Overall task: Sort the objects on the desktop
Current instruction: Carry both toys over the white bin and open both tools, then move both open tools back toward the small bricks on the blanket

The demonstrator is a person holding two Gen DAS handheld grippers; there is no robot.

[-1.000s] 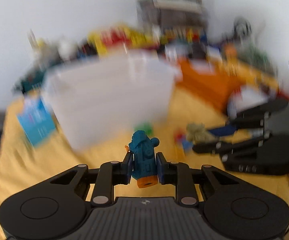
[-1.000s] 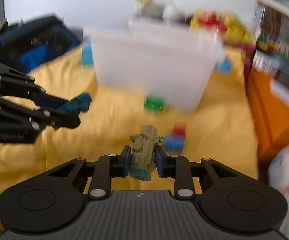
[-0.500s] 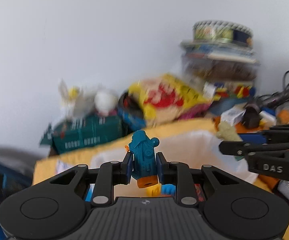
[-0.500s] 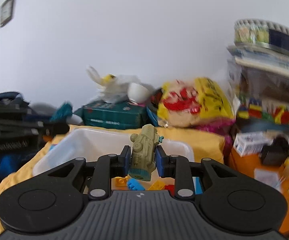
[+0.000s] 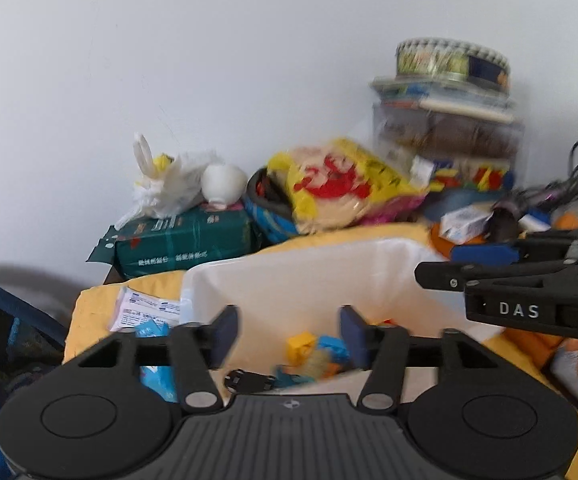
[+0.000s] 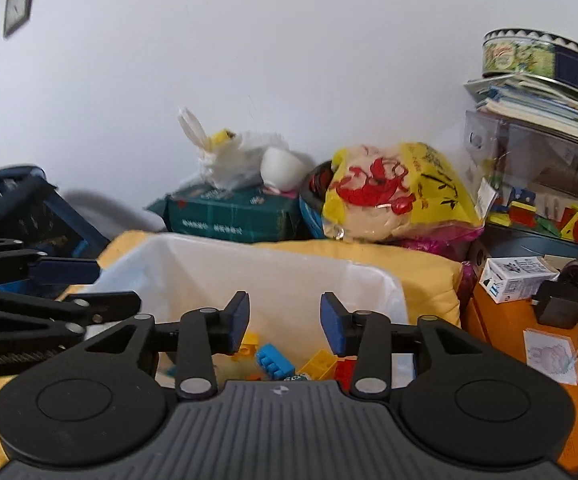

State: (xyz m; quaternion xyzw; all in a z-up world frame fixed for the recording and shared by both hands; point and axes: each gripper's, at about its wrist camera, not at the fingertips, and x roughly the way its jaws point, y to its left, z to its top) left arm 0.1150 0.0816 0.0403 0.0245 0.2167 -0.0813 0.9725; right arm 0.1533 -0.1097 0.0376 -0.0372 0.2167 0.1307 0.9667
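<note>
My left gripper (image 5: 287, 336) is open and empty above the near rim of a white plastic bin (image 5: 309, 280). Inside the bin lie a yellow brick (image 5: 300, 345), blue pieces and the blurred teal-and-orange toy (image 5: 309, 370). My right gripper (image 6: 283, 322) is open and empty over the same bin (image 6: 249, 276). Below it lie a blue brick (image 6: 275, 361), yellow bricks (image 6: 321, 362) and a red brick (image 6: 345, 370). Each gripper shows at the side of the other's view: the right one (image 5: 529, 292), the left one (image 6: 37, 304).
Behind the bin stand a green pack (image 6: 233, 216), a white plastic bag (image 6: 233, 156), a yellow snack bag (image 6: 397, 192) and stacked boxes topped by a round tin (image 6: 541, 56). An orange surface (image 6: 521, 332) with small boxes lies to the right. A yellow cloth (image 6: 421, 276) covers the table.
Both grippers have opened over the bin. The teal toy has left the left gripper and the olive toy has left the right one; the teal one lies blurred in the bin.
</note>
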